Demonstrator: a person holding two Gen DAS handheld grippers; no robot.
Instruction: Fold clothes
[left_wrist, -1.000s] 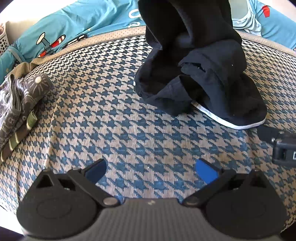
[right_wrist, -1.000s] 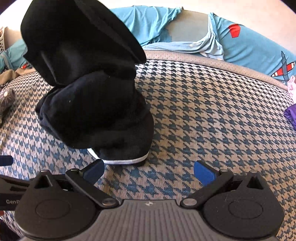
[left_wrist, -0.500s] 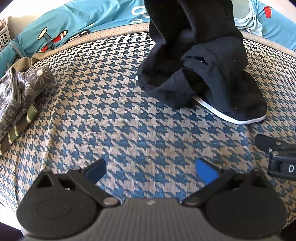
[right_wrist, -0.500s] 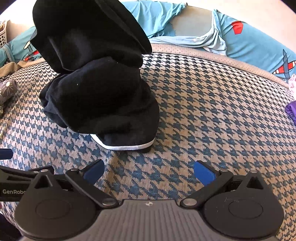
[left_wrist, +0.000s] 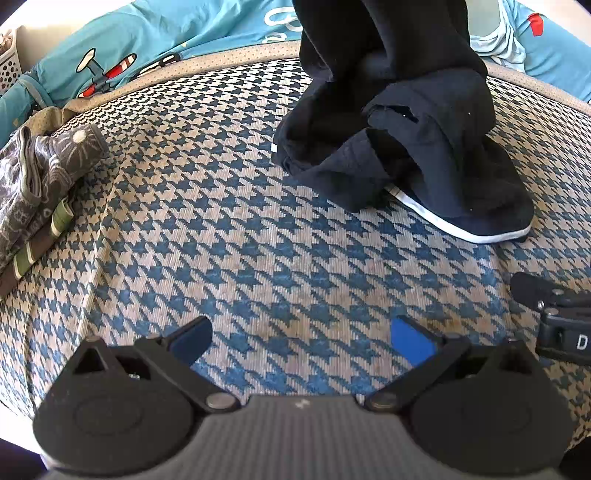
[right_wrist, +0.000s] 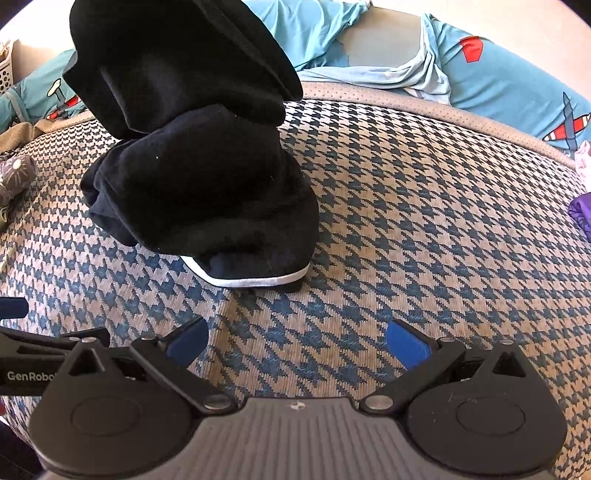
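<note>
Houndstooth upholstery (left_wrist: 229, 236) in blue and tan fills both views, with teal bedding printed with little planes (left_wrist: 122, 62) bunched along the far edge and a folded grey patterned garment (left_wrist: 40, 184) parked off to the left. And there is the piece in play: a black garment (left_wrist: 399, 140) with a white-trimmed hem (left_wrist: 454, 227), heaped on the cushion and rising out of the top of the frame. What holds it up cannot be seen; neither gripper has it.

The left gripper (left_wrist: 301, 338) hovers low over bare cushion, jaws spread wide, blue pads (left_wrist: 412, 341) showing, nothing between them. The right gripper (right_wrist: 297, 341) is the same story: released, empty, its fingers framing only fabric pattern. The two sit close together, each peeking into the other's view at the edge.

Now the geometry that matters. From the left gripper, the black garment lies ahead and to the right; from the right gripper, it lies ahead and to the left (right_wrist: 199, 177). So the pile stands between the two lines of sight, forward of both. The white hem runs roughly crosswise near the base, its near end closer to the right gripper, which looks the better placed to reach it first. The garment is bunched rather than flat, so the fold has likely not begun; it probably needs spreading out first.
</note>
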